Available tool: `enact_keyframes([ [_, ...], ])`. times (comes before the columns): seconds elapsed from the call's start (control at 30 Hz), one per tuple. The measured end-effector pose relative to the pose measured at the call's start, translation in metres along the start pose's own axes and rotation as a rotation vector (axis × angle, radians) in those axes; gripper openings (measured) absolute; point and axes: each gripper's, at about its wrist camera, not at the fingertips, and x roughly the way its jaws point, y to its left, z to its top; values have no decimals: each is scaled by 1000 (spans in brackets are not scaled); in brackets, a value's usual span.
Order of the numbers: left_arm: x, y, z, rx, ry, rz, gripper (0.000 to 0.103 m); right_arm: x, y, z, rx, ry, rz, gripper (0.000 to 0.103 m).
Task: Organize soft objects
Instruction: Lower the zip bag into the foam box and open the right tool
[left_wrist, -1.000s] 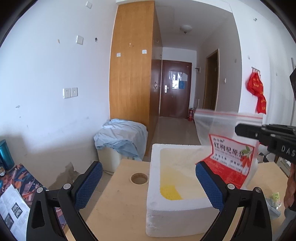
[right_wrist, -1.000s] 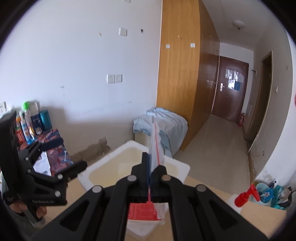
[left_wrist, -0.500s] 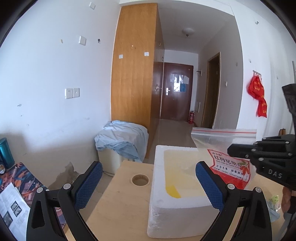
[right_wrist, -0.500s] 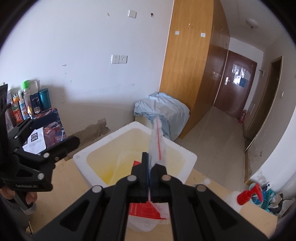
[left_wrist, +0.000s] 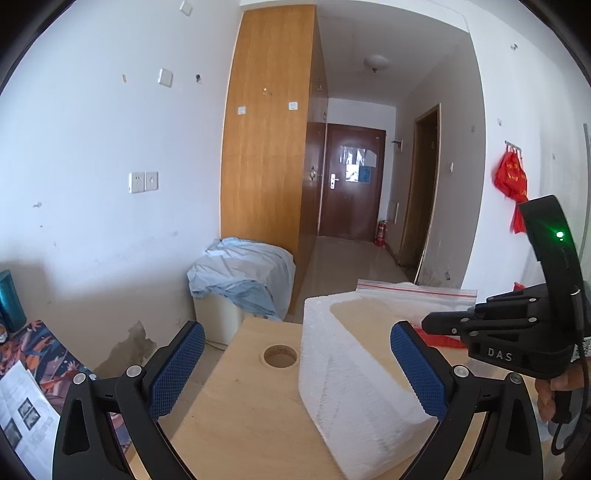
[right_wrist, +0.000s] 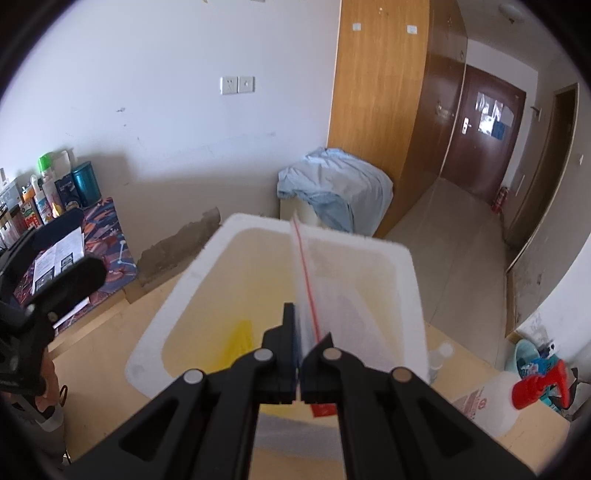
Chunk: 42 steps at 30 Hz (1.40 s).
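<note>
Your right gripper (right_wrist: 298, 354) pinches the clear zip bag with red seal strip (right_wrist: 343, 295), its long axis running toward 12 o'clock, hanging inside the white foam box (right_wrist: 410, 280). The box floor lies straight below, nothing blocking. Your left gripper (left_wrist: 295, 369) stays out at 9 o'clock, spread and empty. At 3 o'clock on the wooden table (right_wrist: 99, 354) sits a red-trigger spray bottle (right_wrist: 517, 391).

white foam box (left_wrist: 343, 373), red-striped clear bag (right_wrist: 332, 280), blue-padded tongs (left_wrist: 295, 369)
</note>
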Motion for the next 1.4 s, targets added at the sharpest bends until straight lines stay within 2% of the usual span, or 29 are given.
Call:
enact_keyframes([
  [0.23,2,0,-1,-1,3,-2,101,9,1,-3,10,35,28,2],
  [0.43,-1,1,-1,-13,-2,-2,101,11,11,-9,32,84,115,2],
  [0.8,-2,4,-1,-18,-3,-2,101,11,14,-10,27,86,113,5],
  [0.9,-1,4,-1,-18,-3,-2,101,5,17,-9,7,73,96,23],
  [0.97,-1,3,0,-20,-6,-1,101,1,17,-8,5,57,104,54],
  [1.03,-1,4,0,-21,-7,-1,101,-8,20,-7,-4,26,112,67],
  [1.17,-4,6,0,-31,-14,-1,101,-17,22,-6,0,4,115,75],
  [1.27,-7,9,1,-39,-23,-4,101,-20,16,-8,29,-3,115,75],
  [1.4,-8,8,0,-40,-21,-9,101,-14,11,-13,65,37,118,75],
])
